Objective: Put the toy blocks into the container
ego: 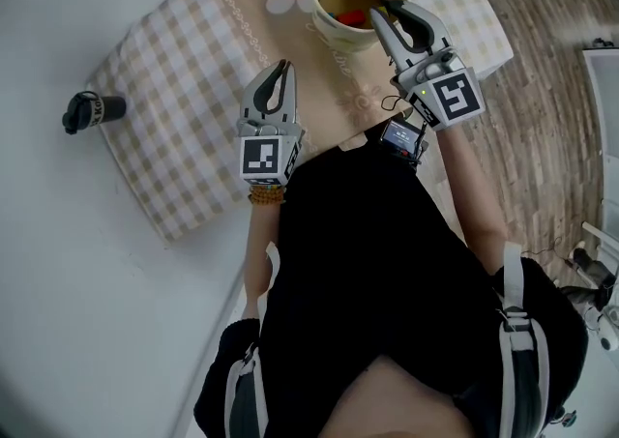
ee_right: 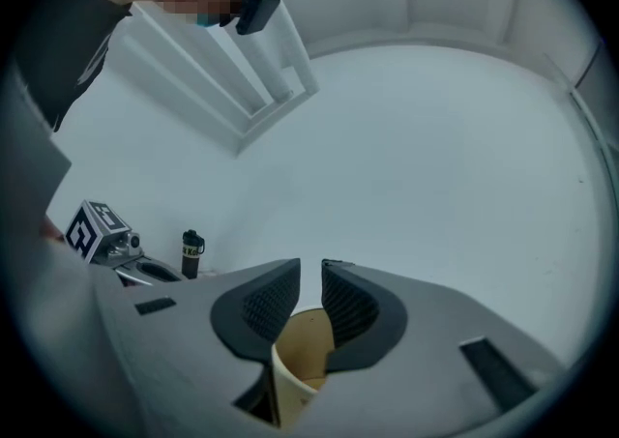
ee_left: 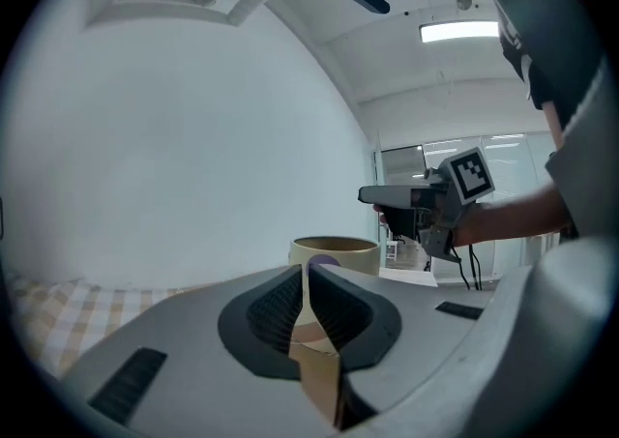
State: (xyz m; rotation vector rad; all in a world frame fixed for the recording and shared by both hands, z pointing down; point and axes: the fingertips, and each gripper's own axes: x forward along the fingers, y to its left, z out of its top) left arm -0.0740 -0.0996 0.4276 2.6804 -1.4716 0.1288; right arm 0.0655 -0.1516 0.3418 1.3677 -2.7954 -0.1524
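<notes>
L gripper point(ego: 283, 67): clenched on nothing. In its own view point(ee_left: 306, 268) the pads nearly meet w/ only a thin slit, no block btwn them. It hangs over the checked cloth point(ego: 184, 59), mid-way along the cloth's near edge, short of the container.
R gripper point(ego: 385, 9): released and empty. In its own view point(ee_right: 309, 268) we see a clear gap btwn the pads and the container rim point(ee_right: 290, 368) right under it.
R placement, why: tips sit above the near-right part of the rim. We judge it's held over the mouth so a block drops inside w/o clipping the wall.
Container point(ego: 334, 35): cream cup, upright, at the cloth's far edge toward its far right corner. L gripper view shows it straight ahead past the jaws point(ee_left: 338, 250).
Red block point(ego: 353, 17): already inside, on the bottom, below the R tips.
Other blocks: none we can spot on the cloth; the person's body hides the near part.
L placement, why: prob. parked clear of the cup so R has room.
Bottle point(ego: 92, 110): black, on the white table point(ego: 58, 233), off the cloth's left corner, well apart from the work.
Progress: at least one block in. Whether more remain we can't tell.
</notes>
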